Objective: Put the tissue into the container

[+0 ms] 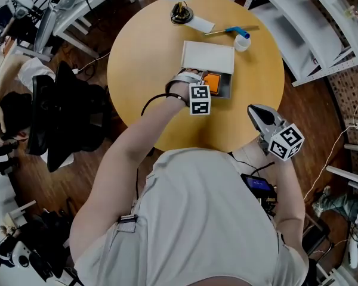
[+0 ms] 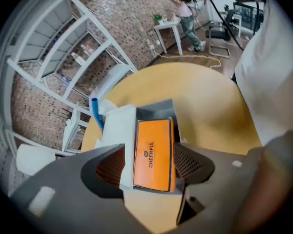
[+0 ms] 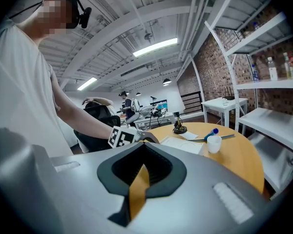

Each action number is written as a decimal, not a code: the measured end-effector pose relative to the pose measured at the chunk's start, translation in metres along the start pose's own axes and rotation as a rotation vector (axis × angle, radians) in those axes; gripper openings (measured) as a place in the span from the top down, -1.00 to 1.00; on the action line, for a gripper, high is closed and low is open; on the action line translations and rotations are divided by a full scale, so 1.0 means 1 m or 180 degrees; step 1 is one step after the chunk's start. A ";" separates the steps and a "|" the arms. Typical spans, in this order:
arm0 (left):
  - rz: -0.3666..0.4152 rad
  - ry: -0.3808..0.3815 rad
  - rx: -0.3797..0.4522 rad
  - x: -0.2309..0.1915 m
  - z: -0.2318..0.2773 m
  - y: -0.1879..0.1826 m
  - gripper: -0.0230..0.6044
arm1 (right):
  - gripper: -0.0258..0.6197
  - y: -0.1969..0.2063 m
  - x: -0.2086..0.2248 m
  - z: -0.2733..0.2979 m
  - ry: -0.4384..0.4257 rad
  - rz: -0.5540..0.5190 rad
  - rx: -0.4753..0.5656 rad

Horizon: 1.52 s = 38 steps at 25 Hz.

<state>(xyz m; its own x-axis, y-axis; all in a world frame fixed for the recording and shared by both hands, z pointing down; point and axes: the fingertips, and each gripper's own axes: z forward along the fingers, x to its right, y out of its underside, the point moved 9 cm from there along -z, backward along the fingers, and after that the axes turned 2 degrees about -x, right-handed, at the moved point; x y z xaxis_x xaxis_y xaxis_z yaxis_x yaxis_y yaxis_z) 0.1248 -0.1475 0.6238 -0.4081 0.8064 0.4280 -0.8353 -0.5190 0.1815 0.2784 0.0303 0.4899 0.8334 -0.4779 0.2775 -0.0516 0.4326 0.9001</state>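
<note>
An orange tissue pack lies flat inside a grey container on the round wooden table. A white lid covers the container's far part. In the head view the orange tissue pack shows in the container's open near end. My left gripper hovers over it, open, one jaw on each side of the pack and neither pad pressing on it. My right gripper is held off the table's front right edge, shut and empty; in its own view the right gripper points across the table.
At the table's far side stand a white cup, a blue-capped pen, a folded white paper and a small black object. A black office chair stands to the left and white shelving to the right.
</note>
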 end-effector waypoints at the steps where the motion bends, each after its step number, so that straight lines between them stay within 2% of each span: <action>1: -0.0191 -0.0074 0.0218 -0.002 -0.020 0.000 -0.05 | 0.92 -0.002 -0.001 0.003 -0.0031 -0.0022 0.0005; 2: -0.0396 -0.0132 0.0502 -0.001 -0.043 -0.001 0.03 | 0.92 -0.004 -0.002 0.005 -0.0060 -0.0040 0.0005; 3: -0.0600 -0.0173 0.0847 0.001 -0.066 -0.002 0.27 | 0.92 -0.005 -0.002 0.006 -0.0084 -0.0054 0.0000; 5: -0.0986 -0.0230 0.1542 0.013 -0.107 -0.006 0.93 | 0.92 -0.007 -0.004 0.005 -0.0128 -0.0083 -0.0011; 7: -0.1341 -0.0304 0.1974 0.026 -0.137 -0.005 0.93 | 0.92 -0.014 -0.006 0.008 -0.0194 -0.0153 0.0008; 9: -0.1722 -0.0405 0.2239 0.039 -0.159 0.007 0.93 | 0.92 -0.023 -0.013 0.017 -0.0290 -0.0270 0.0060; 13: -0.2661 -0.0435 0.2849 0.067 -0.190 0.046 0.93 | 0.92 -0.035 -0.040 0.034 -0.0497 -0.0462 0.0155; 15: -0.3117 -0.0386 0.3071 0.076 -0.195 0.067 0.93 | 0.92 -0.037 -0.051 0.041 -0.0592 -0.0531 0.0183; 17: -0.3407 -0.0417 0.3169 0.081 -0.196 0.086 0.93 | 0.92 -0.039 -0.058 0.047 -0.0636 -0.0567 0.0188; 19: -0.3508 -0.0503 0.3162 0.085 -0.198 0.098 0.93 | 0.92 -0.040 -0.062 0.052 -0.0655 -0.0590 0.0171; 22: -0.3534 -0.0589 0.3138 0.086 -0.202 0.108 0.93 | 0.92 -0.041 -0.068 0.057 -0.0679 -0.0639 0.0160; 38: -0.3390 -0.0680 0.3131 0.070 -0.205 0.107 0.93 | 0.92 -0.044 -0.072 0.058 -0.0613 -0.0714 0.0156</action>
<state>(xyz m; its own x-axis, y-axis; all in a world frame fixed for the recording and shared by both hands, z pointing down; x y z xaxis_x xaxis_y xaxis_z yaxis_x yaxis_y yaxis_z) -0.0692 -0.0883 0.4915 0.3619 0.9131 -0.1877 -0.0821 0.2318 0.9693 0.1890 0.0008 0.4495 0.7076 -0.6956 0.1243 0.0916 0.2648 0.9599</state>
